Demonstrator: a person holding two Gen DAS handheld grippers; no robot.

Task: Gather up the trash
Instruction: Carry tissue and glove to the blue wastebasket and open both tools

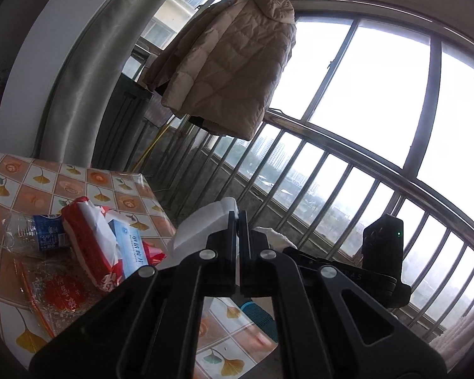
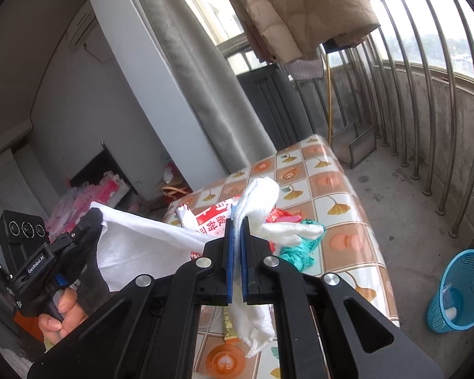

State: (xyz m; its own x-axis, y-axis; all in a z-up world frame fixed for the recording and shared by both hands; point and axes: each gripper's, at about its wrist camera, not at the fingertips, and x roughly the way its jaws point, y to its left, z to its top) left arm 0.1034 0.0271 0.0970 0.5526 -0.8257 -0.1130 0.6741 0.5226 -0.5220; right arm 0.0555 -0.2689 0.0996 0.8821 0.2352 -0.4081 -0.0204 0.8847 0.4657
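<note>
Left wrist view: left gripper clenched tight on the edge of a thin white sheet, raised above the table with its ginkgo-leaf cloth. On the table, a crushed water bottle with blue label, a red tissue pack, a pale blue box with unreadable print, and a red wrapper bearing Chinese characters. Right wrist view: right gripper clamped on a white crumpled tissue, hanging above and below the blue pads. "GenRobot.AI" readable on the other gripper, held in a hand. Blue wastebasket on the floor, right of the table.
</note>
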